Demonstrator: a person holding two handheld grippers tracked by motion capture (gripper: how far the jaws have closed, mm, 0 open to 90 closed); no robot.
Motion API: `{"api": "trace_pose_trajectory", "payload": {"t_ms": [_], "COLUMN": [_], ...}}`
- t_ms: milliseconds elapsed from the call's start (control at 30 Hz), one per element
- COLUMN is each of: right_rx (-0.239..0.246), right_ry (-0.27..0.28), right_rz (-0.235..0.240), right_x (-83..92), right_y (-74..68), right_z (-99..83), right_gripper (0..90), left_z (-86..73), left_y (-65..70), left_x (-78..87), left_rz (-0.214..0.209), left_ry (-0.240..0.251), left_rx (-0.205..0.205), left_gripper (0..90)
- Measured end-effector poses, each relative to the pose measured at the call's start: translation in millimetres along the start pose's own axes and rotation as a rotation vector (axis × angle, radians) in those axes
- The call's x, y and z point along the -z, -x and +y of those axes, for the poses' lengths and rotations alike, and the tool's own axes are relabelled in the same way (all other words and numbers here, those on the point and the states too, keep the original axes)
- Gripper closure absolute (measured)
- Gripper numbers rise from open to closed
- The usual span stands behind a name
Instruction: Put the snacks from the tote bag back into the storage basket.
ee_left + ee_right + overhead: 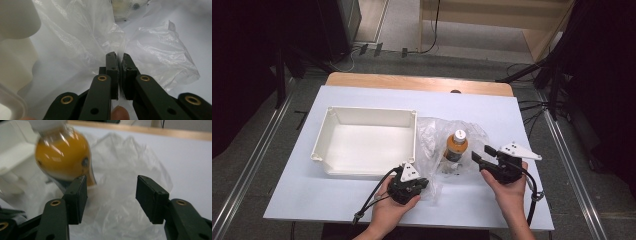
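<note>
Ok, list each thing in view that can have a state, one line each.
left gripper: shut on the plastic bag's edge.
right gripper: open, nothing between the jaws.
plastic bag: crumpled, lying on the table, around the bottle.
bottle: upright, capped, orange contents.
white tray: empty, beside the bag.

Between my black left gripper [119,62] jaws is a clear, whitish plastic bag [82,42]. Ahead of my black right gripper [111,187] stands a bottle [62,157] of orange-yellow contents with a white cap. Left of my left gripper sits a plain white tray [362,142] on a pale blue-white table [522,115].
</note>
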State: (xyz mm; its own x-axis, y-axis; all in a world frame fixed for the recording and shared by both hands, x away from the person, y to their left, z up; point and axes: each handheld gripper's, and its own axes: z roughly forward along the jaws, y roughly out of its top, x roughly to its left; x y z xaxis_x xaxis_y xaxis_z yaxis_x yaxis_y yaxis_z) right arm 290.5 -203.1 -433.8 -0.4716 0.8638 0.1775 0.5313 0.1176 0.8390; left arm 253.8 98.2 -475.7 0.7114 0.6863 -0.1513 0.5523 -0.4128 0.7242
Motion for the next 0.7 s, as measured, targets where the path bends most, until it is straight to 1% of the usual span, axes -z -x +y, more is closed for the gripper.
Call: {"api": "trace_pose_trajectory", "payload": {"t_ms": [33, 67, 100, 167, 200, 233, 267, 300, 333, 367, 400, 433, 467, 500, 600, 633, 667, 700], "right_rx": [0.000, -0.001, -0.001, 0.002, 0.015, 0.025, 0.035, 0.044, 0.050, 0.061, 0.061, 0.060, 0.060, 0.059, 0.069, 0.074, 0.074, 0.096], "right_ry": [0.000, -0.022, -0.053, -0.090, -0.138, -0.162, -0.178, -0.202, -0.214, -0.224, -0.224, -0.243, -0.243, -0.248, -0.249, -0.248, -0.248, -0.238], "right_rz": [0.000, 0.013, 0.021, 0.034, 0.052, 0.047, 0.048, 0.045, 0.039, 0.028, 0.028, 0.023, 0.023, 0.021, 0.016, 0.022, 0.022, 0.052], "right_x": [0.0, -3.6, -8.6, -15.1, -23.1, -26.3, -28.8, -32.5, -34.3, -36.4, -36.4, -37.5, -37.5, -37.6, -37.6, -37.0, -37.0, -35.0], "right_y": [0.0, 0.8, 0.7, 0.1, -2.9, -4.7, -5.5, -6.7, -7.2, -7.4, -7.4, -7.1, -7.1, -7.2, -8.0, -8.7, -8.7, -9.9], "right_z": [0.0, -2.5, -7.0, -13.2, -20.5, -23.3, -25.2, -27.8, -29.3, -31.0, -31.0, -31.5, -31.5, -31.4, -31.9, -32.5, -32.5, -33.4], "right_gripper": [47.7, 51.0, 56.1, 64.0, 71.9, 76.2, 79.8, 83.0, 85.8, 88.0, 88.0, 89.5, 89.5, 89.9, 89.8, 88.5, 88.5, 84.0], "left_z": [0.0, -0.1, -0.2, 0.0, 0.2, 0.5, 0.8, 0.8, 1.7, 2.7, 2.7, 3.9, 5.2, 6.8, 11.9, 13.4, 14.9, 19.5], "left_y": [-0.3, -0.7, -0.9, -0.8, 0.1, 2.5, 3.8, 3.8, 5.6, 6.4, 6.4, 8.1, 10.3, 12.5, 17.3, 18.9, 20.3, 23.0], "left_x": [0.3, 0.7, 1.0, 1.1, 0.7, 0.5, 1.3, 1.3, 3.1, 4.2, 4.2, 5.2, 6.0, 6.8, 4.5, 2.4, -0.4, -6.6], "left_rz": [-0.002, -0.003, -0.005, -0.006, 0.001, 0.008, 0.014, 0.014, 0.029, 0.017, 0.017, 0.016, 0.024, 0.032, 0.029, 0.038, 0.044, 0.072], "left_ry": [-0.001, 0.001, 0.002, 0.003, 0.004, 0.012, 0.021, 0.021, 0.038, 0.051, 0.051, 0.065, 0.077, 0.089, 0.133, 0.141, 0.146, 0.138], "left_rx": [0.000, 0.001, 0.004, 0.003, -0.001, -0.019, -0.029, -0.029, -0.034, -0.039, -0.039, -0.045, -0.059, -0.070, -0.063, -0.067, -0.069, -0.074], "left_gripper": [86.3, 85.9, 85.6, 84.3, 78.0, 74.3, 70.3, 65.3, 61.2, 59.7, 57.2, 54.6, 54.6, 52.1, 41.4, 37.9, 37.9, 35.9]}}
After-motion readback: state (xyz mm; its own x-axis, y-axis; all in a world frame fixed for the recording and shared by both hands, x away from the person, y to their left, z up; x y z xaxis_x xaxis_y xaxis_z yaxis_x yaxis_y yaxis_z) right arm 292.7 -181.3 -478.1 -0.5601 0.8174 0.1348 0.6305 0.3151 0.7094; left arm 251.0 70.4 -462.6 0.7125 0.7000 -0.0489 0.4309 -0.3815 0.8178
